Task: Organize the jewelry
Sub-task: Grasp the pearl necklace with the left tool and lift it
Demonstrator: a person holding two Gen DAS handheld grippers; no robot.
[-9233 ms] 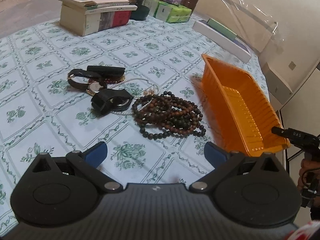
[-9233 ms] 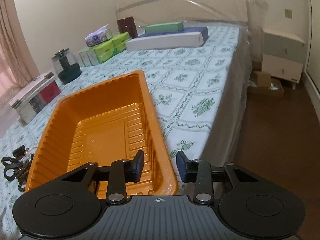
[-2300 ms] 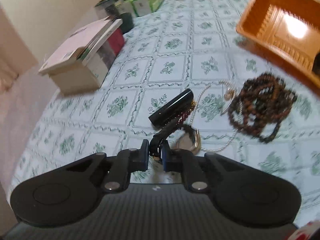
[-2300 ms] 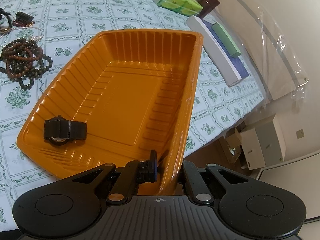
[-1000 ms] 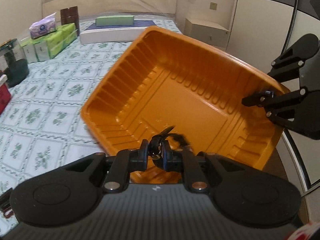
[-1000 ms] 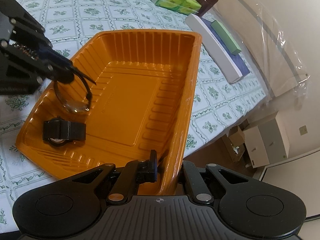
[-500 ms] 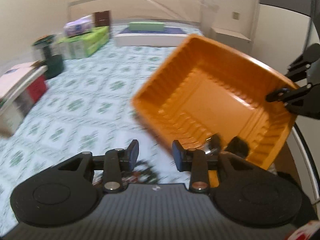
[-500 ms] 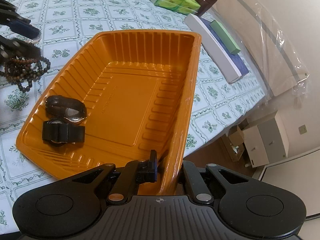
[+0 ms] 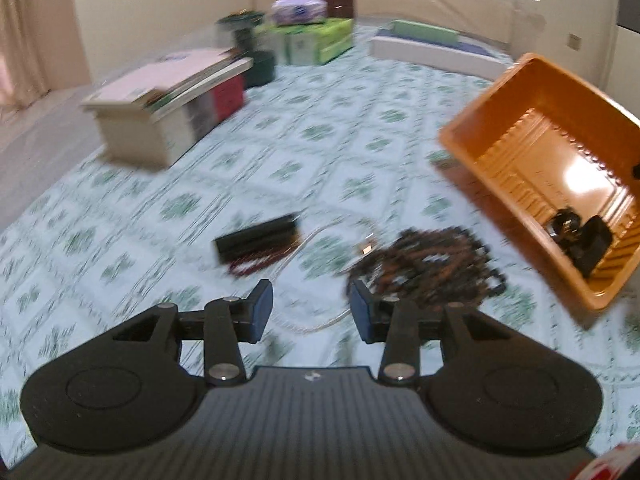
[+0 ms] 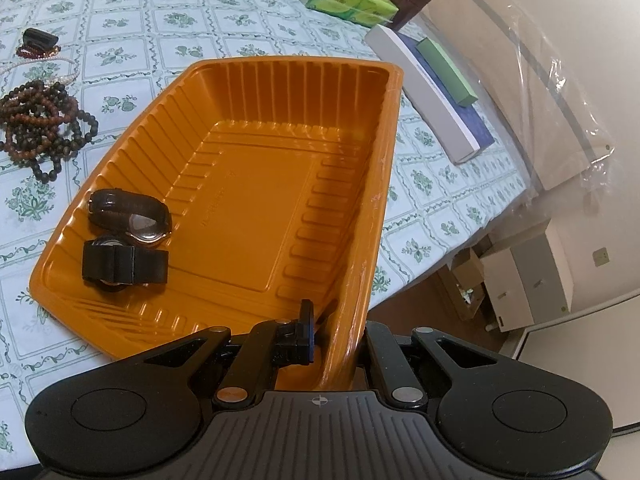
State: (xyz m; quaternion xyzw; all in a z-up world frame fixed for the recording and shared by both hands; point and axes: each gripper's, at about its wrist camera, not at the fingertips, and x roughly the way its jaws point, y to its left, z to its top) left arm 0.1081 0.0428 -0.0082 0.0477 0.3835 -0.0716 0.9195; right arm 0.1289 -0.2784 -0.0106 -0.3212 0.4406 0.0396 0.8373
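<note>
Both tongs are showing: the left tongs (image 9: 311, 312) are hanging partly open with nothing between the pads, their jaws having just been opening, while the right tongs (image 10: 338, 338) are pinching shut on the near rim of the orange tray (image 10: 384, 128).

That tray is sitting on the bench (image 10: 120, 46), which is wearing a white cloth with green flower squares, and its gripped end is reaching past the bench edge. Two watches are lying inside the tray at its left end, touching each other: a brown-strap watch (image 10: 130, 216) farther from the right tongs and a black-strap watch (image 10: 124, 266) nearer.

Outside the tray, to its left, a heap of brown bead strands (image 10: 38, 120) is resting on the cloth near the tray wall. Beyond the beads, farther from the tray, a small black case (image 10: 40, 38) is lying on a dark red bead string (image 10: 30, 54), with a thin pale chain (image 10: 60, 76) trailing between them and the heap. In the left wrist view these pieces are blurring, just ahead of the left tongs.

Green tissue packs (image 10: 348, 4) and a long white box (image 10: 424, 92) are standing behind the tray.
</note>
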